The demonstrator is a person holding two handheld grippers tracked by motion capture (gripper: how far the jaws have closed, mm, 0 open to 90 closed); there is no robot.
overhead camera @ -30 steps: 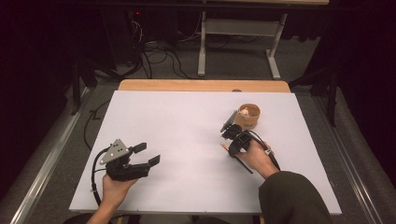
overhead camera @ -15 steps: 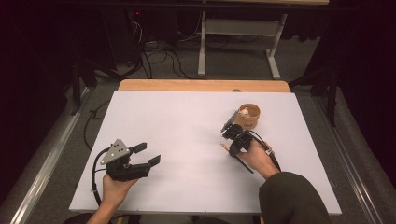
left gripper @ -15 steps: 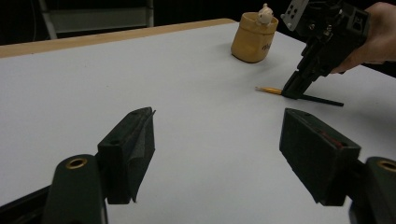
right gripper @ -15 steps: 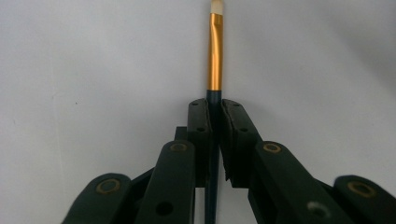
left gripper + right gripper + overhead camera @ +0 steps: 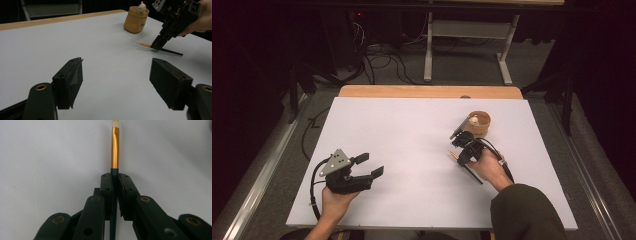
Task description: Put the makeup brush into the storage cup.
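Brush: thin paintbrush (image 5: 114,147) with a dark handle, gold ferrule and pale tip, lying flat on the white counter (image 5: 412,130), roughly at 4 o'clock from the counter's middle in the high view. Tip end points toward 10 o'clock, handle tail trails off toward 4 o'clock past the hand.

Right tongs: right tongs (image 5: 114,178) are clamped down on the brush handle, just behind the ferrule. Pads squeeze it from both sides, no gap left. From the left gripper view you can see them tilted nose-down, tips right at the counter surface where the brush lies.

Left tongs: left tongs (image 5: 116,75) are spread wide with nothing between them, just bare counter. They sit at about 8 o'clock on the counter, well apart from the brush, pointing toward 2 o'clock.

Cup: little tan cup (image 5: 136,19) with a small pale figure poking out the top, standing upright at about 2 o'clock on the counter, near the right tongs but not touching them.

Counter edge: wooden strip (image 5: 430,91) runs along the far side at 12 o'clock.

Hands: right hand (image 5: 489,167) has a dark sleeve; left hand (image 5: 337,200) comes in bare from 6 o'clock.
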